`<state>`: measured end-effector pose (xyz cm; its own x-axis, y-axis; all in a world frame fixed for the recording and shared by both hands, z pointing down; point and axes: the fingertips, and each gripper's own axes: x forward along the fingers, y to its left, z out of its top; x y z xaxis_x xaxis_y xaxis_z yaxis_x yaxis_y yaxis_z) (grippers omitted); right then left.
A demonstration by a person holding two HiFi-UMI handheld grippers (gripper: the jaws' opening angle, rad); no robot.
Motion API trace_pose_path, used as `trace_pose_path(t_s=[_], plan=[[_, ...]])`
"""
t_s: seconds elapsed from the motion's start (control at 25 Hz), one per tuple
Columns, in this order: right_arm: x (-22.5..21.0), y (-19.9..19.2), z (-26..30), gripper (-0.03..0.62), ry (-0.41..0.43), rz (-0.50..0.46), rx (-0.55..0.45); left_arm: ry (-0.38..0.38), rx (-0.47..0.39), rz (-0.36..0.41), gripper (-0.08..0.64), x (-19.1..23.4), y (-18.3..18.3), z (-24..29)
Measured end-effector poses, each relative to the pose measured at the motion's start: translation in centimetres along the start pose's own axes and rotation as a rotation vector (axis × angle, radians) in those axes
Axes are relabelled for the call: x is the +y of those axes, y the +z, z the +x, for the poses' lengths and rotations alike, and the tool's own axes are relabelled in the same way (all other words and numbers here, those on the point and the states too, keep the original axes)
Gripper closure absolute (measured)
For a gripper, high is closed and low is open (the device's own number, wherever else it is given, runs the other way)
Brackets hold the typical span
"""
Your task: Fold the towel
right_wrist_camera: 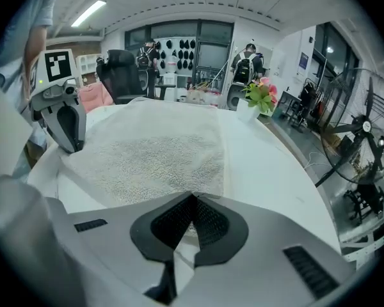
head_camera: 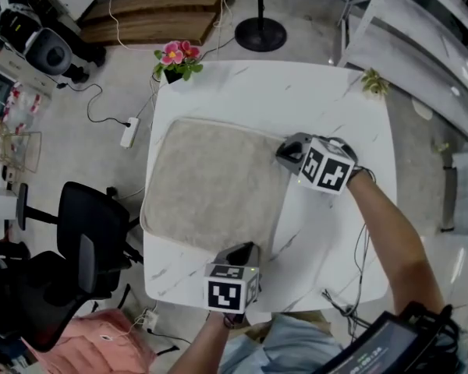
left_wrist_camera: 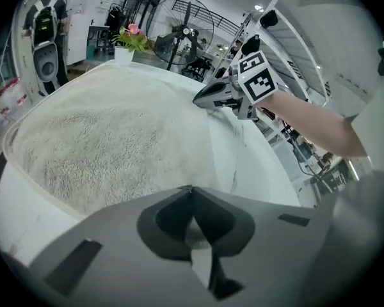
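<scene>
Head view: towel [head_camera: 210, 181] lies flat on the left half of the table [head_camera: 327, 92]. Left gripper view: left gripper [left_wrist_camera: 191, 189] is pressed together on its near right corner. Right gripper view: right gripper [right_wrist_camera: 192, 197] pinches the far right corner. A shallow bite could slip on lifting — one corner drops, and the fold skews.

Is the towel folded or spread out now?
Spread out: the towel lies flat on the table, with no part turned over.
</scene>
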<state>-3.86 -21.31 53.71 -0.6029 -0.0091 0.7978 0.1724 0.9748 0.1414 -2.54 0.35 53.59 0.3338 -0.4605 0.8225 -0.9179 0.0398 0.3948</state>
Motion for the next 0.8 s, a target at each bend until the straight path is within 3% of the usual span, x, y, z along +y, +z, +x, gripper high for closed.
trace_pose_path(t_s=[0.12,0.32,0.44,0.68,0.8], plan=[[0.2,-2.2,-1.3,0.579,0.014,0.007,0.025,-0.042,0.021,0.006,0.552,-2.8,-0.6,1.2],[1.1,-6.3,-4.2,0.579,0.033,-0.022,0.082,-0.184,0.064,-0.022,0.552,-9.1,-2.3,3.1],[1.5,-9.3,-6.3,0.578,0.03,-0.011,0.114,-0.243,0.094,0.008,0.552,-13.1,-3.4,4.3],[2.0,-14.7,-10.3,0.578,0.022,-0.076,0.204,-0.379,0.164,0.046,0.552,-21.3,-5.9,6.7],[2.6,-16.9,-11.9,0.578,0.037,-0.08,0.234,-0.412,0.179,0.087,0.552,-24.0,-6.4,7.5]])
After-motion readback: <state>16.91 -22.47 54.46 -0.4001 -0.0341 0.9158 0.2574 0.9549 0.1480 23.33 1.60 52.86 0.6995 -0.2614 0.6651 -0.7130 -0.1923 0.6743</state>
